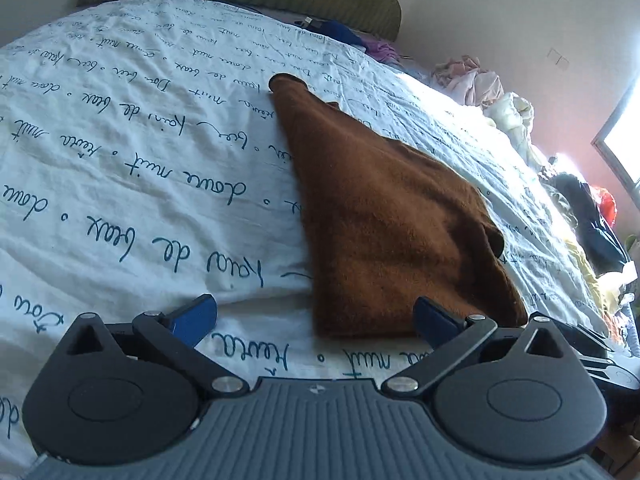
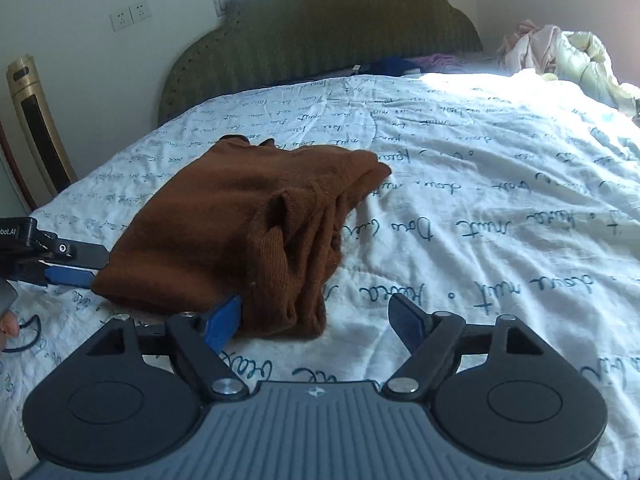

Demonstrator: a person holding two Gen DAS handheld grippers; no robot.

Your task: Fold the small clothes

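Note:
A brown knitted garment (image 1: 384, 208) lies folded on the white bedspread with blue handwriting (image 1: 140, 168). My left gripper (image 1: 314, 314) is open at the garment's near edge, which lies between the blue pads untouched. In the right wrist view the same garment (image 2: 224, 216) shows a bunched, creased right side with a cuff on top. My right gripper (image 2: 316, 314) is open around its near corner, the left pad (image 2: 224, 320) against the cloth and the right pad over bare bedspread. One of the left gripper's fingers (image 2: 70, 276) shows at the garment's left edge.
A green padded headboard (image 2: 320, 36) closes the far end of the bed. Loose pink and cream clothes (image 2: 560, 52) are heaped at the far right, with more dark clothing (image 1: 588, 216) by the bed's side. A gold tower appliance (image 2: 36, 120) stands left. A person's fingertip (image 2: 6, 326) shows at the left edge.

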